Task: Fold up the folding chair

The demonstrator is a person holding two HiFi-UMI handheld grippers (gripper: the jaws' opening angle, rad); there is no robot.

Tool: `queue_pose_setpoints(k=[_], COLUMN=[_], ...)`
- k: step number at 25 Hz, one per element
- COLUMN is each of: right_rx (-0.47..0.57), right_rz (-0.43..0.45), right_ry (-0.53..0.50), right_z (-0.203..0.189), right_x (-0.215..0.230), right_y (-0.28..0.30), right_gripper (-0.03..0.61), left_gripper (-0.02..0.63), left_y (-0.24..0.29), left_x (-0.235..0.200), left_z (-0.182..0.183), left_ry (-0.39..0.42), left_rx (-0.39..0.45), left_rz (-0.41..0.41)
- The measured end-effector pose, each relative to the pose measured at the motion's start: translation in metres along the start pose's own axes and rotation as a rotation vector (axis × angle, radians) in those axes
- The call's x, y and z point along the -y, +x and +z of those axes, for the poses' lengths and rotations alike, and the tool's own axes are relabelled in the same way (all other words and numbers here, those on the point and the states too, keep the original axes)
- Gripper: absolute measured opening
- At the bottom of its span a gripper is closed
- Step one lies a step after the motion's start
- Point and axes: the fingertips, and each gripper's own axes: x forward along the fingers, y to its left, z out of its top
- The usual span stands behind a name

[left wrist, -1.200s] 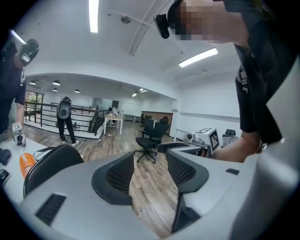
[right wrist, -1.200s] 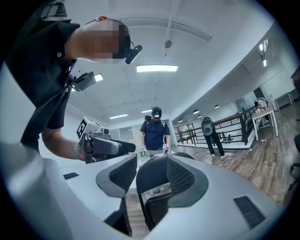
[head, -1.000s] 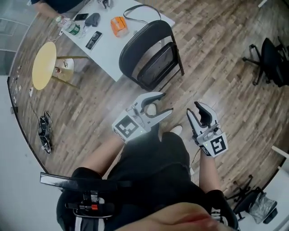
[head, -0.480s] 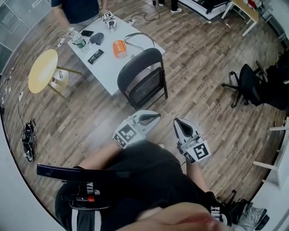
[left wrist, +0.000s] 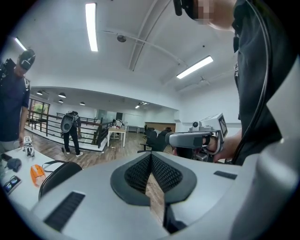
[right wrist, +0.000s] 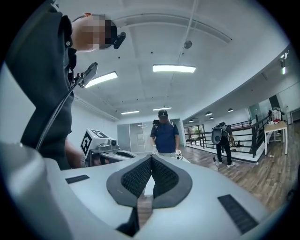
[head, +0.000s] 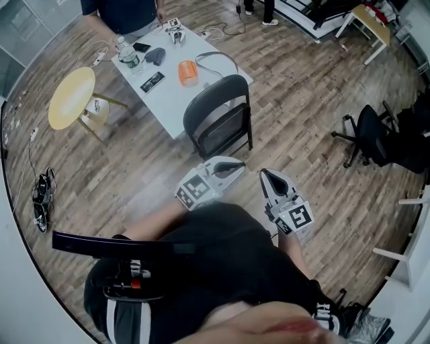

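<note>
The black folding chair [head: 216,102] stands unfolded on the wood floor, its back against the white table [head: 171,97]. My left gripper [head: 238,163] and right gripper [head: 263,173] hover side by side in front of my body, a short way before the chair's seat and apart from it. Both are shut on nothing. In the left gripper view the closed left gripper [left wrist: 151,157] points level, with the chair's backrest [left wrist: 58,172] low at the left and the right gripper [left wrist: 194,138] beyond. The right gripper view shows the right gripper [right wrist: 151,159] with its pads together.
The table carries an orange object [head: 187,72], a bottle [head: 127,55] and small devices; a person [head: 121,12] stands behind it. A yellow round stool [head: 70,97] is at the left, cables [head: 40,198] lie on the floor, and a black office chair [head: 368,131] stands at the right.
Both grippers have gone from open to shut, with nothing between the jaws, and have risen. The head view has lifted, so the chair sits farther up and smaller.
</note>
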Motion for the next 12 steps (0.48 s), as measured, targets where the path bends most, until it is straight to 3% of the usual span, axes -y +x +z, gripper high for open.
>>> queue_pose_setpoints(k=[12], right_rx=[-0.020], right_rz=[0.044], right_ry=[-0.017], right_z=[-0.0015], right_x=[-0.0087], right_y=[0.0082], right_gripper=[0.011], left_gripper=[0.005], left_y=[0.0016], left_x=[-0.0063], left_z=[0.0044], left_ry=[0.024], left_rx=[0.004], left_rz=[0.015])
